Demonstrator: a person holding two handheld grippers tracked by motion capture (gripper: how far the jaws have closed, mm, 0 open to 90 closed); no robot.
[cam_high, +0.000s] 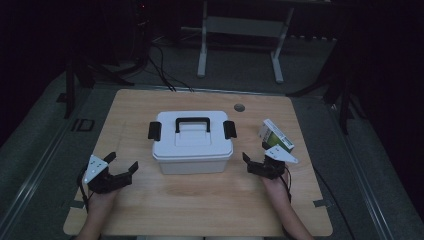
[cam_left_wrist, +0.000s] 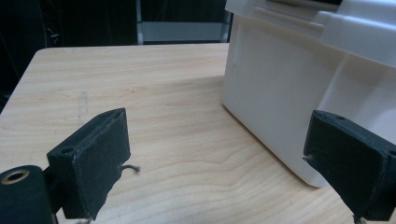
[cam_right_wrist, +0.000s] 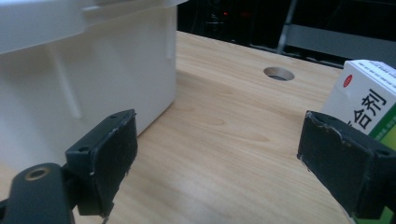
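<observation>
white lidded storage box (cam_high: 192, 142): mid-surface, lid on, both black latches look shut | medicine carton (cam_high: 275, 136): right of box, still outside | left gripper (cam_high: 121, 169), right gripper (cam_high: 255, 156): jaws spread, empty, flanking box | progress: judged barely begun

Each hand-held gripper, left (cam_high: 123, 171) and right (cam_high: 254, 160), is matte black with two blocky jaws, a pale grey three-cornered plate on top and a dark trailing cable. Close up, frayed padding and brass-ringed holes show. Forearms are bare.
</observation>
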